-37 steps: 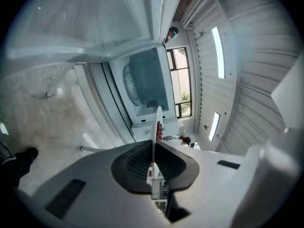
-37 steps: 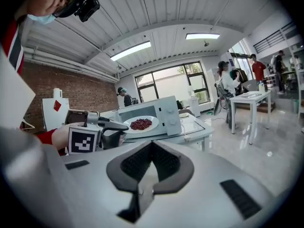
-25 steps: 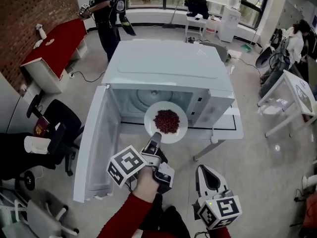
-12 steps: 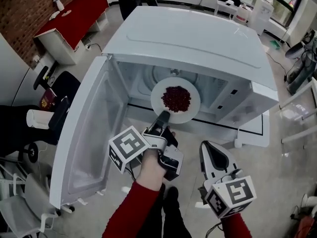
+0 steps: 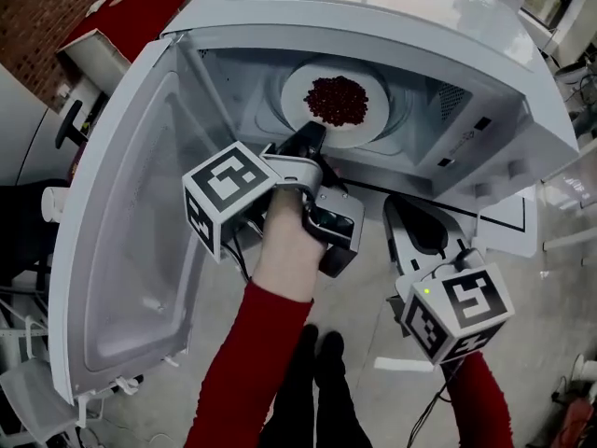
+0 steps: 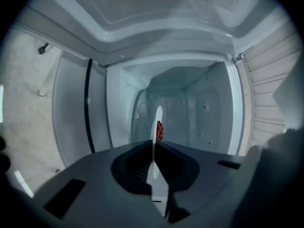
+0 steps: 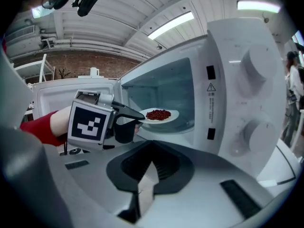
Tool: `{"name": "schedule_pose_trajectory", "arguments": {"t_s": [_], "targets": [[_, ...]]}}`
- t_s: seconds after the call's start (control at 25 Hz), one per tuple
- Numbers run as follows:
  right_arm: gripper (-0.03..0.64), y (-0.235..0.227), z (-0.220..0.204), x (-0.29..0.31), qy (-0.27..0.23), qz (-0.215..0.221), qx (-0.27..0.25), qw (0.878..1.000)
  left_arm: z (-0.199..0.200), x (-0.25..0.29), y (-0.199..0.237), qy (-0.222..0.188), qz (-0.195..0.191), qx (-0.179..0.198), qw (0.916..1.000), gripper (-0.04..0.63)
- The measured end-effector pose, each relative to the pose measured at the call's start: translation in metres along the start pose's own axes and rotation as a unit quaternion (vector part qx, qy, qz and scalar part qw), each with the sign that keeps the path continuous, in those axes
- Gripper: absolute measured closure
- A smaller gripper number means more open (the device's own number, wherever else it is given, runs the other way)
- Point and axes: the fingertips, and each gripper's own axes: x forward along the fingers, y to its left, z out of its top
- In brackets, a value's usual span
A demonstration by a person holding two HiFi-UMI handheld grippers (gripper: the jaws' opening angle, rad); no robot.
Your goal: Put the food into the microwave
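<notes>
A white plate (image 5: 366,119) heaped with red beans (image 5: 336,99) hangs level inside the open white microwave (image 5: 392,26), over its glass turntable (image 5: 403,118). My left gripper (image 5: 309,139) is shut on the plate's near rim. In the left gripper view the plate (image 6: 156,122) shows edge-on between the jaws of the left gripper (image 6: 153,148), with the beans (image 6: 159,130) beyond. My right gripper (image 5: 411,211) hangs outside, below the opening at the right, shut and empty. The right gripper view shows the right gripper (image 7: 148,175), the left gripper (image 7: 135,118) and the plate (image 7: 161,115).
The microwave door (image 5: 131,231) stands swung wide to the left. Its control panel with two knobs (image 7: 256,70) is right of the cavity. The microwave sits on a white table (image 5: 508,224). A red table (image 5: 140,17) and a black chair (image 5: 67,124) stand far left.
Both grippers moved forward and down toward the microwave. The plate went from in front of the opening into the cavity, above the turntable. The head view came much closer.
</notes>
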Motion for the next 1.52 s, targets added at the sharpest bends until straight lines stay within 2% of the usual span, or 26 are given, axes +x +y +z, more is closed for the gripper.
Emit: {"name": "schedule_pose_trajectory", "arguments": {"t_s": [0.4,0.72,0.92,1.12,1.32,1.52], "targets": [[0.603,-0.002,0.020,0.034,-0.006,0.002,-0.031,1.000,0.028,0.040,-0.011,-0.009,0.028,0.046,0.9985,0.575],[0.603,-0.002,0.029,0.038,-0.009,-0.012,-0.047,0.999,0.028,0.055,-0.011,0.012,0.059,0.064,0.9962,0.575],[0.603,-0.004,0.028,0.037,-0.010,-0.010,-0.042,0.999,0.024,0.061,-0.010,0.023,0.085,0.089,0.9922,0.575],[0.603,-0.011,0.027,0.035,-0.002,-0.014,-0.040,0.999,0.020,0.066,-0.008,0.033,0.124,0.127,0.9836,0.575],[0.603,-0.010,0.030,0.031,0.006,-0.014,-0.049,0.999,0.023,0.066,-0.008,0.035,0.158,0.185,0.9693,0.563],[0.603,-0.007,0.033,0.032,0.009,-0.008,-0.051,0.999,0.027,0.064,-0.008,0.043,0.168,0.229,0.9579,0.549]]}}
